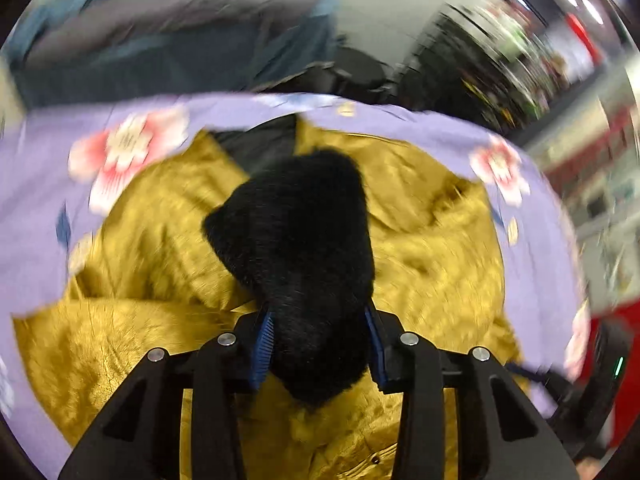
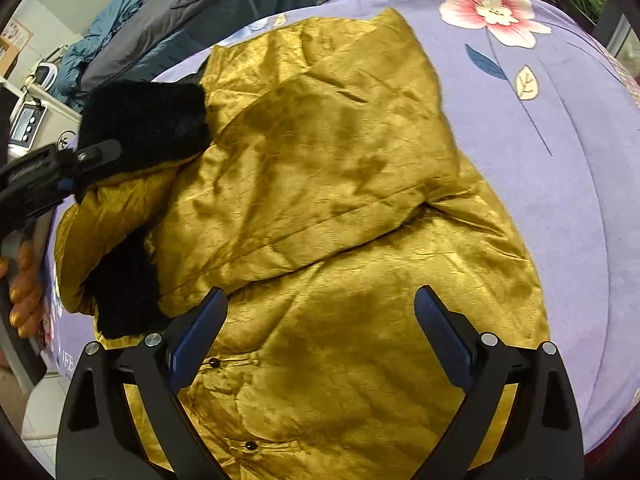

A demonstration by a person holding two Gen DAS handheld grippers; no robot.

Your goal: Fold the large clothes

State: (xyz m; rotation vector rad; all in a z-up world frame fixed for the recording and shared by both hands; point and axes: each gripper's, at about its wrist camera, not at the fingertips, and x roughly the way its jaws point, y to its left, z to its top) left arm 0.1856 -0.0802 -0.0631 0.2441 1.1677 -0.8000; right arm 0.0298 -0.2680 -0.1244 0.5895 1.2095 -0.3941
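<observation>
Left tongs [image 1: 320, 344] are clamped on the black fur cuff [image 1: 296, 240] of a gold jacket, the blue pads [image 1: 262, 344] pressing into the fur from both sides; right tongs [image 2: 320, 336] stand wide apart with nothing between them, hovering just above the jacket's front.

Largest in view is the lilac bedspread [image 2: 540, 160], printed with pink-and-white flowers [image 2: 494, 10] and blue and cream leaves, covering a bed that fills most of both views. On it lies the gold satin jacket [image 2: 328, 184], crumpled and shiny, spread across the middle of the bedspread. One sleeve is folded over the body, and a fold line runs diagonally across the cloth in the right wrist view. Black fur trim [image 2: 124, 292] also shows along an edge at the left side of the jacket. Small dark buttons [image 2: 215, 362] with gold loops sit on the front near the right tongs.

From the right wrist view the left tongs appear at the left edge, holding the fur cuff lifted above the rest of the jacket, and fingers with orange nails [image 2: 24, 280] show below them.

Beyond the bed hang grey and blue garments [image 2: 192, 12]. The left wrist view is blurred, so its background is hard to read.
</observation>
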